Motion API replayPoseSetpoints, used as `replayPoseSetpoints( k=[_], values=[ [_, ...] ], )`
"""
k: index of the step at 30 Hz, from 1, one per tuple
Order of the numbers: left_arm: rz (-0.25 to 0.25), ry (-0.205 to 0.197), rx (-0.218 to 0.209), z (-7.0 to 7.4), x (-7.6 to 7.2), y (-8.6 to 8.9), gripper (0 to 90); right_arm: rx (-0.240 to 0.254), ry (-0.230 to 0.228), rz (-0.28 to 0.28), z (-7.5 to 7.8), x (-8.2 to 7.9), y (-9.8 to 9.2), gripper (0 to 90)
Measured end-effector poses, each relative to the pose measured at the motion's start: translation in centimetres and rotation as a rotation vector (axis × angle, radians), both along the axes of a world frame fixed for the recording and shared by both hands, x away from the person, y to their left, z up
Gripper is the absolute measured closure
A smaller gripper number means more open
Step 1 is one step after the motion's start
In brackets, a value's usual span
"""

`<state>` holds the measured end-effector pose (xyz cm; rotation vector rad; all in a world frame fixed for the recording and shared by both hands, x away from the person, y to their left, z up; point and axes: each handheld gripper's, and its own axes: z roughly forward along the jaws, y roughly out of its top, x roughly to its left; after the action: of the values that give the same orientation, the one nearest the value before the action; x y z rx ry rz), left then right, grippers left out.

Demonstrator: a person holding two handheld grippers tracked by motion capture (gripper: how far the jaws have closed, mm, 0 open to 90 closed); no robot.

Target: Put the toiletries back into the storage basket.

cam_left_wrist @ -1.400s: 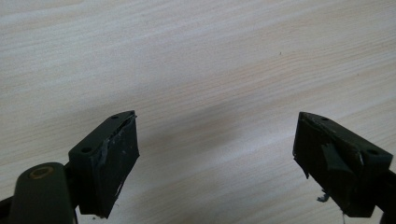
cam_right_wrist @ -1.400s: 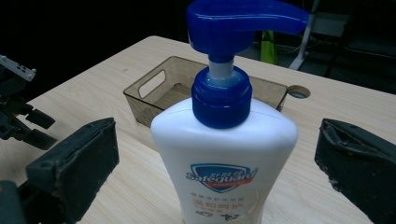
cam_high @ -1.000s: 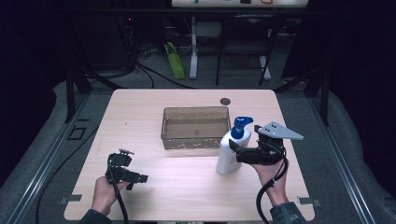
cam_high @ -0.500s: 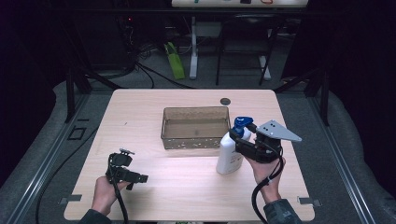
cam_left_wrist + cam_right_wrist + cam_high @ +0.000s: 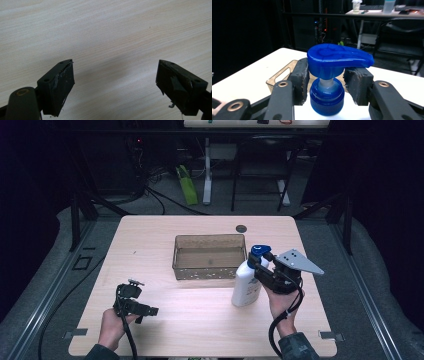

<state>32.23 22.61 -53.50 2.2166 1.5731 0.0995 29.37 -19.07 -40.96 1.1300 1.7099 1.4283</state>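
A: So, nearest us?
B: The left hand-held gripper point(image 5: 134, 306) hovers wide apart over bare desk point(image 5: 165, 227).
A: Farther off?
B: The right hand-held gripper point(image 5: 325, 81) flanks the neck of the upright pump bottle point(image 5: 248, 281), jaws not clearly pinching. The brown tray point(image 5: 210, 256) is just beyond.

A pale wood-grain tabletop point(image 5: 200, 330) with rounded corners carries a translucent brown bin point(image 5: 209, 256) near its middle, toward the far half, and a white pump bottle point(image 5: 247, 285) with a blue pump head stands upright just beside the bin's right front corner. A small dark round disc point(image 5: 241, 228) sits in the surface near the far edge, well apart from the bottle and beyond the bin. In the left gripper view bare light wood point(image 5: 105, 32) with fine grain lines spreads beneath the jaws.
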Motion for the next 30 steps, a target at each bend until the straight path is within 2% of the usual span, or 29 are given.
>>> replayPoseSetpoints(
  k=[6,8,14,30],
  values=[
    [0.001,0.001,0.0,0.0,0.0,0.0,14.8,-0.007,-0.018,-0.04,-0.2,-0.2,0.7,57.6],
    [0.005,-0.001,-0.002,0.0,0.0,0.0,14.9,-0.025,-0.029,-0.058,-0.3,-0.3,1.0,58.3],
    [0.001,0.001,0.001,0.0,0.0,0.0,15.0,-0.038,-0.043,-0.076,-0.4,-0.5,1.1,59.2],
    [0.005,0.0,0.002,0.0,0.1,0.1,15.1,-0.026,-0.065,-0.08,-0.6,-0.5,1.1,59.6]
  ],
)
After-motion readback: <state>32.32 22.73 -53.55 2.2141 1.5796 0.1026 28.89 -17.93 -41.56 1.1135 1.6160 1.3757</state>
